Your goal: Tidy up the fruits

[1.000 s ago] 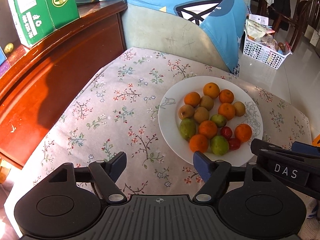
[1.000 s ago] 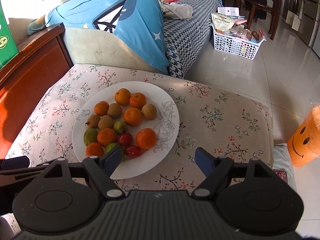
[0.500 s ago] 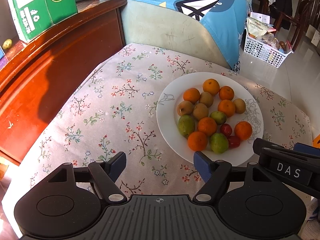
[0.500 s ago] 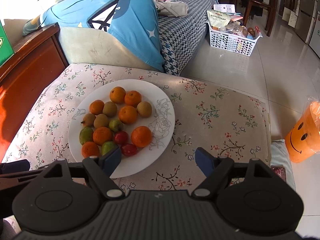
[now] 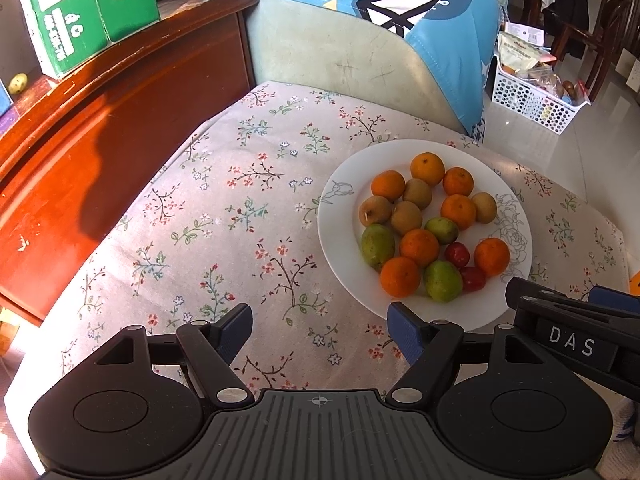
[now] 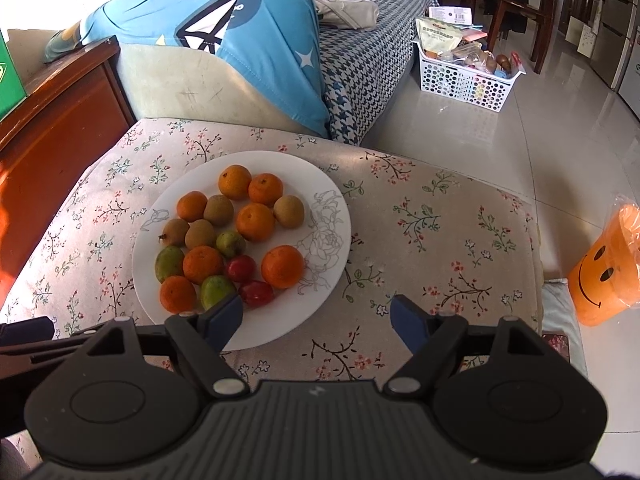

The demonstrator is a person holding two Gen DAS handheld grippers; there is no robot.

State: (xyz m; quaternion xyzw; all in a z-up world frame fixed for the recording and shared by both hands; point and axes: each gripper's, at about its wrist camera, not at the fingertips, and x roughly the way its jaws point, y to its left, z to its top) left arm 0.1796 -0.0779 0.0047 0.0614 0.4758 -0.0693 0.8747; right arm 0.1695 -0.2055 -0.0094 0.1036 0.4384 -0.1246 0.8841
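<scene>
A white plate (image 5: 344,240) (image 6: 320,216) sits on a floral-cloth table (image 5: 224,216) (image 6: 432,240). It holds several oranges (image 5: 419,246) (image 6: 282,266), brown kiwis (image 5: 406,217) (image 6: 289,211), green mangoes (image 5: 377,245) (image 6: 169,263) and two red fruits (image 5: 457,254) (image 6: 241,268). My left gripper (image 5: 320,330) is open and empty, above the cloth just left of the plate's near edge. My right gripper (image 6: 316,322) is open and empty over the plate's near right rim; its body shows in the left wrist view (image 5: 576,340).
A red-brown wooden cabinet (image 5: 100,128) with a green box (image 5: 88,8) stands left. A sofa with a blue cushion (image 6: 224,40) lies behind. A white basket (image 6: 464,76) and an orange smiley bucket (image 6: 604,276) stand on the tiled floor at right.
Both grippers have drifted slightly, so the plate sits a little lower and left in the right view. Both stay open and empty. The fruits have not moved.
</scene>
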